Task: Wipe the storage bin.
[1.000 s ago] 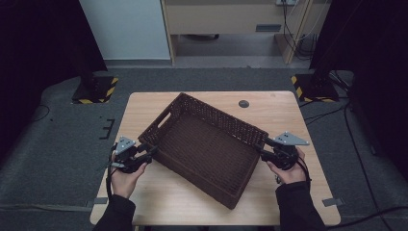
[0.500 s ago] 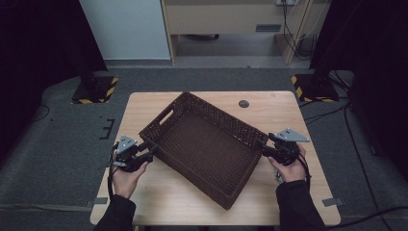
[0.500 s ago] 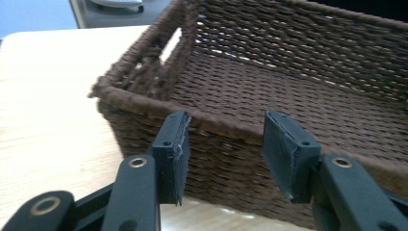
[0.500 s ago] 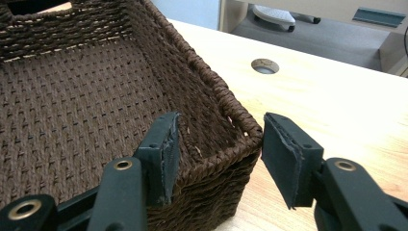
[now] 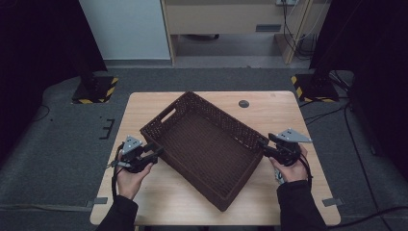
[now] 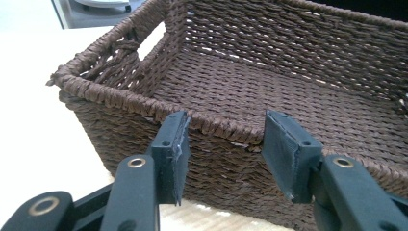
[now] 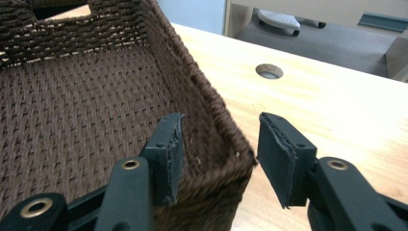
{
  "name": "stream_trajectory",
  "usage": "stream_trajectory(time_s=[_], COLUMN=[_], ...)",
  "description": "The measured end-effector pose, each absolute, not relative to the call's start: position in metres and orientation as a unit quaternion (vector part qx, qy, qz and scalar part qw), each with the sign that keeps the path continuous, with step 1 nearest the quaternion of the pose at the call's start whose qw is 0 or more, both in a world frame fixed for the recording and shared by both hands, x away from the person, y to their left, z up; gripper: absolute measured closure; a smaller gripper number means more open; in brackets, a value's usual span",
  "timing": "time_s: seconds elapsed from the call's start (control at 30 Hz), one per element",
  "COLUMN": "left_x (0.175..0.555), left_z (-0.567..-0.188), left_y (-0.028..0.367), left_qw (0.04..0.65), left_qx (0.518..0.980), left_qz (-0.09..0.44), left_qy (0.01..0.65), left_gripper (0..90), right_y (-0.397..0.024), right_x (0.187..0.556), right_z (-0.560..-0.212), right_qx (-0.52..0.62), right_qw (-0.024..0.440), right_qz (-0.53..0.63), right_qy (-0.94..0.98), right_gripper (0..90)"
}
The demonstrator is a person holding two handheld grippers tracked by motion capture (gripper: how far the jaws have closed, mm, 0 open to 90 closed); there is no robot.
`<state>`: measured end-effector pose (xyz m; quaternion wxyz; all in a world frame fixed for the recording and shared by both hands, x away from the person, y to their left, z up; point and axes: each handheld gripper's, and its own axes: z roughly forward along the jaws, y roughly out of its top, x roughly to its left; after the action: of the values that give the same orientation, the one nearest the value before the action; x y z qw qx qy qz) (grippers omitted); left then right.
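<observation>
A dark brown woven basket (image 5: 216,115) lies empty and turned at an angle on the light wooden table (image 5: 144,110). My left gripper (image 5: 158,151) is at its left long side. In the left gripper view the left gripper (image 6: 226,154) stands open, with its jaws just in front of the outer wall of the basket (image 6: 110,96) below the rim. My right gripper (image 5: 263,147) is at the basket's right corner. In the right gripper view the right gripper (image 7: 219,154) straddles that corner of the basket (image 7: 207,91), one jaw inside and one outside. Its jaws have just been closing and do not press on the wall.
A round cable hole (image 5: 244,103) sits in the table behind the basket, and the cable hole (image 7: 269,70) lies beyond the right jaws. Bare tabletop (image 7: 312,106) lies right of the basket. Two stands with yellow-black striped bases (image 5: 96,89) (image 5: 312,86) flank the table's far side.
The left gripper has edged slightly toward the basket's side. The right hand and the basket look much the same.
</observation>
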<state>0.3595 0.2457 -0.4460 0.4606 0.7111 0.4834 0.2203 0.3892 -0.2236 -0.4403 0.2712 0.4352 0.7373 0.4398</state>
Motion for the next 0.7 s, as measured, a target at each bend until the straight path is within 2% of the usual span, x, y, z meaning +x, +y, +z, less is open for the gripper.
stream_trajectory(time_s=[0.33, 0.57, 0.7], left_x=[0.357, 0.354, 0.358], left_z=[-0.442, -0.441, -0.444], left_y=[0.243, 0.230, 0.228], left_qw=[0.465, 0.471, 0.469], left_qx=[0.708, 0.718, 0.719], left_qz=[0.222, 0.215, 0.216], left_qy=[0.482, 0.466, 0.466], left_gripper=[50.6, 49.4, 49.3], right_y=[-0.221, -0.219, -0.220], right_x=[0.391, 0.375, 0.380], right_z=[-0.447, -0.444, -0.442], right_qx=[0.438, 0.434, 0.421], right_qw=[0.245, 0.217, 0.225], right_qz=[0.428, 0.437, 0.442], right_qy=[0.752, 0.758, 0.760], right_gripper=[57.6, 55.9, 53.5])
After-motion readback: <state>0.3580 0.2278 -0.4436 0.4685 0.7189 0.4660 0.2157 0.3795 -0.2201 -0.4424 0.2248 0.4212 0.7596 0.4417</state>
